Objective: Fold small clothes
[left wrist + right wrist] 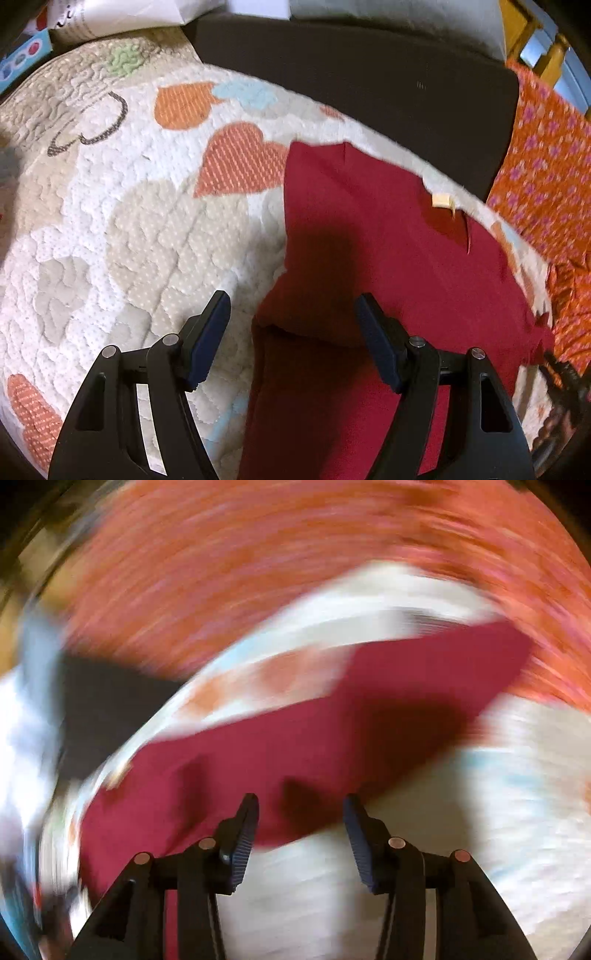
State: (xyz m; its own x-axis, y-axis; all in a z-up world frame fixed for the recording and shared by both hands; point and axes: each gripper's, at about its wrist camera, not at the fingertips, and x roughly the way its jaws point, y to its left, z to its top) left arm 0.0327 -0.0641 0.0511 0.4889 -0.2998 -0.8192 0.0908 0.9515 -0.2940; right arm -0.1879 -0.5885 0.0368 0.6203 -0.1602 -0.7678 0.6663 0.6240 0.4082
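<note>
Jaws apart over red garment [388, 229]; tag [441, 200] left-view only.

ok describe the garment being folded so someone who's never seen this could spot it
Find the white quilted blanket printed with orange hearts. On its right side, just ahead of the open left gripper, lies the dark red garment. It is plain and solid-coloured with a small tan tag, unlike the orange cloth with pink flowers beyond it.

Black skeletal left claw [291, 314] and right claw [301, 812], ribbed blue pads, seemingly round silver pivot pins.
</note>
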